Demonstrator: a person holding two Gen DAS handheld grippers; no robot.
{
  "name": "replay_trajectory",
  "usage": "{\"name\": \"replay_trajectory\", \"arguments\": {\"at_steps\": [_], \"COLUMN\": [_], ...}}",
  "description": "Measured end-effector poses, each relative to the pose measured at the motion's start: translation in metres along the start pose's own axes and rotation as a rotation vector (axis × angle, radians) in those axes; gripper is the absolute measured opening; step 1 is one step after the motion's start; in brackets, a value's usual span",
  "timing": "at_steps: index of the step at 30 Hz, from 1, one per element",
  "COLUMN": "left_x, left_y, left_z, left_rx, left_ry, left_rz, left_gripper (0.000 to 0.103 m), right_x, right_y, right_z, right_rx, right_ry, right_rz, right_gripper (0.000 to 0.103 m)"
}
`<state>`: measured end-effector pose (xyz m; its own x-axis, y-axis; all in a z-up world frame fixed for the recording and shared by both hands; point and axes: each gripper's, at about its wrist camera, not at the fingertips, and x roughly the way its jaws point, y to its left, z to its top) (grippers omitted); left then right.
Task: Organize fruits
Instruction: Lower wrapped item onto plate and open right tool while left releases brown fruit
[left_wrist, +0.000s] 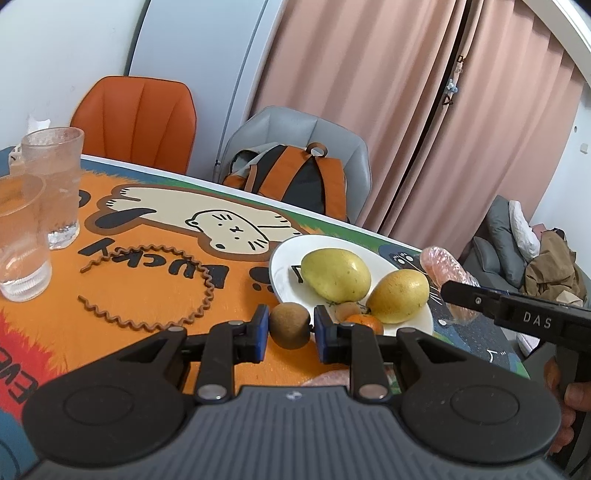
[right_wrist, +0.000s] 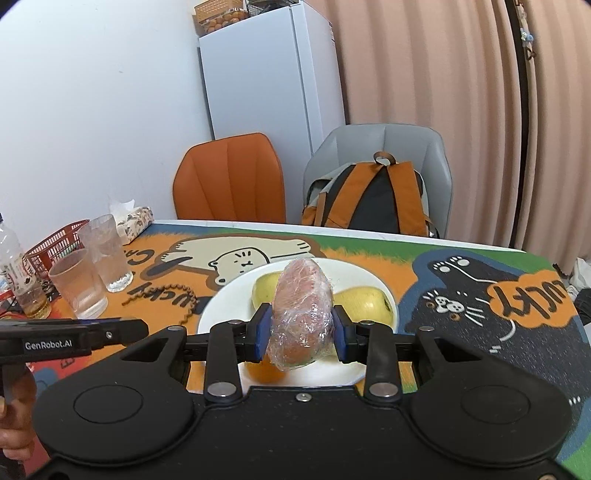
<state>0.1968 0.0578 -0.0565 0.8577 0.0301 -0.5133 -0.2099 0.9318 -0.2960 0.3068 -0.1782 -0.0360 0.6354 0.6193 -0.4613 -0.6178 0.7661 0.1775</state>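
Note:
A white plate (left_wrist: 288, 258) on the cat-print tablecloth holds two yellow mangoes (left_wrist: 335, 274) (left_wrist: 398, 295), a small orange (left_wrist: 365, 322) and a small brownish fruit (left_wrist: 347, 309). My left gripper (left_wrist: 290, 328) is shut on a brown kiwi (left_wrist: 289, 325), just left of the plate's near rim. My right gripper (right_wrist: 301, 336) is shut on a pink fruit piece wrapped in plastic film (right_wrist: 301, 306), held above the plate (right_wrist: 221, 306); it also shows in the left wrist view (left_wrist: 448, 275). The mangoes (right_wrist: 364, 301) are partly hidden behind it, and an orange (right_wrist: 266, 371) lies under it.
Two drinking glasses (left_wrist: 55, 184) (left_wrist: 20, 236) and a brown wavy cord (left_wrist: 147, 288) lie left of the plate. A bottle (right_wrist: 16, 273), red basket (right_wrist: 55, 240) and tissue box (right_wrist: 135, 218) stand at the far left. An orange chair (right_wrist: 229, 177) and a grey chair with a backpack (right_wrist: 369, 195) stand behind the table.

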Motion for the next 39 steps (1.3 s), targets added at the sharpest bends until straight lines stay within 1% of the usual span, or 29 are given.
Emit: {"name": "replay_trajectory", "arguments": {"at_steps": [9,10,11,13,14,17,24,31,32,33,35,36,39], "left_x": [0.010,0.011,0.012,0.014,0.015,0.018,0.032,0.043,0.045,0.047,0.049,0.049,0.045], "left_y": [0.000,0.001,0.001,0.000,-0.001,-0.004,-0.008,-0.022,-0.023,-0.024,-0.025,-0.024,-0.021], "left_z": [0.008,0.009,0.010,0.011,0.011,0.013,0.020,0.024,0.024,0.024,0.023,0.023,0.021], "left_rx": [0.007,0.007,0.007,0.012,0.014,0.021,0.021,0.040,0.040,0.039,0.036,0.031,0.023], "left_ry": [0.004,0.004,0.005,0.006,0.007,0.010,0.010,0.016,0.021,0.022,0.029,0.029,0.031], "left_rz": [0.001,0.002,0.003,0.004,0.003,-0.002,-0.026,-0.061,-0.064,-0.056,-0.033,-0.029,-0.023], "left_gripper": [0.024,0.024,0.024,0.024,0.024,0.024,0.024,0.024,0.025,0.030,0.034,0.035,0.036], "right_x": [0.018,0.020,0.022,0.021,0.020,0.016,-0.001,-0.013,-0.014,-0.015,-0.016,-0.016,-0.018], "right_y": [-0.002,-0.002,-0.003,-0.003,-0.004,-0.009,-0.019,-0.030,-0.031,-0.032,-0.034,-0.035,-0.035], "right_z": [0.008,0.009,0.008,0.007,0.006,0.003,-0.004,-0.014,-0.016,-0.017,-0.019,-0.020,-0.023], "right_rx": [0.014,0.016,0.022,0.028,0.029,0.044,0.040,0.067,0.071,0.076,0.085,0.086,0.091], "right_ry": [-0.016,-0.012,-0.011,-0.021,-0.031,-0.019,-0.007,0.000,0.002,0.004,0.010,0.011,0.014], "right_rz": [0.018,0.020,0.024,0.005,-0.002,0.006,-0.020,-0.046,-0.049,-0.051,-0.052,-0.052,-0.050], "right_gripper": [0.033,0.038,0.049,0.061,0.061,0.061,0.061,0.062,0.062,0.062,0.062,0.062,0.067]}}
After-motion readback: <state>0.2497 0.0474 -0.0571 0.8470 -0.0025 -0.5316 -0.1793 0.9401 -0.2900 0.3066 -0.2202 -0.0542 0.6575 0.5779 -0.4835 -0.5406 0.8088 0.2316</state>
